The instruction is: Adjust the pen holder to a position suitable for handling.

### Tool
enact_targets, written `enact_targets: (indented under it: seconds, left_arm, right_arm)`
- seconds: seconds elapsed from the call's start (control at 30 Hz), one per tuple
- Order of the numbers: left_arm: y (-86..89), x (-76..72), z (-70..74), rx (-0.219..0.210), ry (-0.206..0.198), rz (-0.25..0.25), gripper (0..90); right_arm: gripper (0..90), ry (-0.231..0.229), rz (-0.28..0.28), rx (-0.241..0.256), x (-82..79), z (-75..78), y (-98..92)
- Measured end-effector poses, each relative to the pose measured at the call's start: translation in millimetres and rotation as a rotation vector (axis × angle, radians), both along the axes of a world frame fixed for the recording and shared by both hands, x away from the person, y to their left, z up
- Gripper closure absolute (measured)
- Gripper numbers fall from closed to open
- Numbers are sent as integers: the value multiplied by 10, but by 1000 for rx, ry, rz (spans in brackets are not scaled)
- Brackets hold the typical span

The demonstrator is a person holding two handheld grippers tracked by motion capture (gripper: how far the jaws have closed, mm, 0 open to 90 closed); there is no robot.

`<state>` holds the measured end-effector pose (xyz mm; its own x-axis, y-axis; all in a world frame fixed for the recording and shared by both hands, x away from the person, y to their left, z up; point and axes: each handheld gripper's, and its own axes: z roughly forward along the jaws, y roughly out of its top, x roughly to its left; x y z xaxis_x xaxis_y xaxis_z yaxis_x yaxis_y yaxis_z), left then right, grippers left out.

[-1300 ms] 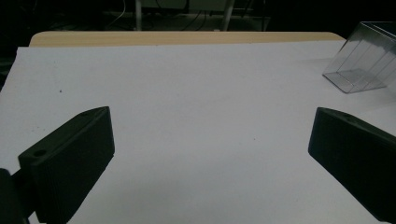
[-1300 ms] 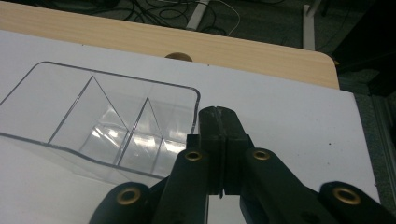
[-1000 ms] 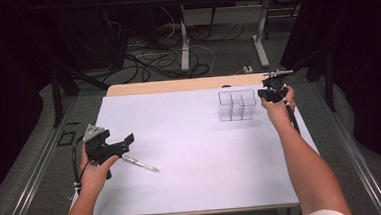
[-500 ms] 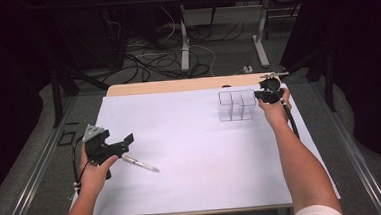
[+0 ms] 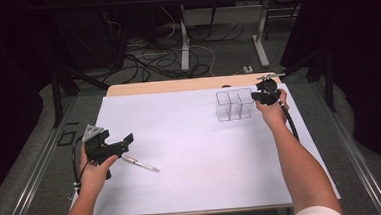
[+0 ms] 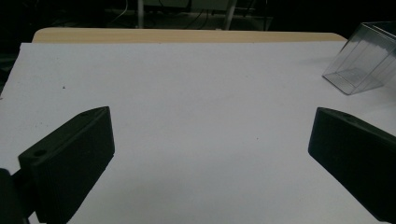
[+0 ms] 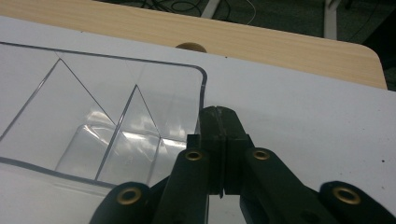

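Note:
A clear plastic organiser with several compartments (image 5: pixel 234 105) stands at the far right of the white table sheet (image 5: pixel 200 132). My right gripper (image 5: pixel 259 97) is at its right end. In the right gripper view the jaws are pressed together, and the gripper (image 7: pixel 219 114) sits at the organiser's (image 7: pixel 116 121) right wall; I cannot tell whether the wall is pinched. My left gripper (image 5: pixel 119 143) hovers open at the near left. A silver pen (image 5: pixel 139 163) lies on the sheet just right of it. In the left gripper view the left gripper (image 6: pixel 210 154) spans bare sheet, with the organiser (image 6: pixel 359 65) far off.
A strip of wooden tabletop (image 5: pixel 177 85) runs along the far edge of the sheet and has a round hole (image 7: pixel 190 46) near the organiser. Cables and table legs (image 5: pixel 184 42) lie on the floor beyond. Both forearms reach in from the near edge.
My right gripper has shifted slightly left, closer to the organiser's right end. The left gripper and the pen have stayed in place.

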<state>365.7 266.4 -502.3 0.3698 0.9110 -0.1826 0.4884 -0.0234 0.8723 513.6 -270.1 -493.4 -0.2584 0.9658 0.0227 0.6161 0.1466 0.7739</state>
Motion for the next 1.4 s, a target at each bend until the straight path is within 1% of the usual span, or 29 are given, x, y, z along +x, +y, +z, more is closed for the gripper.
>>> enact_targets:
  seconds: [0.13,0.23,0.4,0.5,0.53,0.6,0.77,0.83,0.87,1.03,1.2,1.23,1.4]
  left_arm:
    - [4,-4,4,-2,4,2,2]
    - [5,0,2,-4,4,4,3]
    - [1,0,2,-4,2,4,3]
    - [4,-3,5,-3,5,5,3]
    - [5,-2,5,-3,5,6,3]
    - [5,-2,4,-4,5,6,3]
    - [1,0,2,-2,5,4,3]
    - [0,-3,4,-1,5,3,3]
    - [0,-4,5,-2,5,4,3]
    - [3,-5,5,0,6,5,3]
    - [-1,0,0,1,4,6,3]
    - [-2,-1,0,2,3,6,3]
    - [-4,-1,-1,2,4,5,3]
  right_arm:
    - [900,4,-3,2,-11,0,37]
    - [900,6,14,4,-32,0,80]
    - [900,14,19,3,-60,1,156]
    - [900,15,31,-3,-70,0,181]
    - [900,19,34,2,-84,-1,221]
    - [900,19,38,0,-91,0,235]
    - [900,16,61,-1,-121,-5,355]
    - [900,18,69,-1,-125,-6,374]
    - [900,12,75,-7,-130,-8,409]
    - [900,6,83,-6,-134,-14,463]
    - [900,8,79,12,-142,-23,539]
    - [900,3,87,7,-139,-25,550]
    - [900,6,93,14,-138,-27,626]
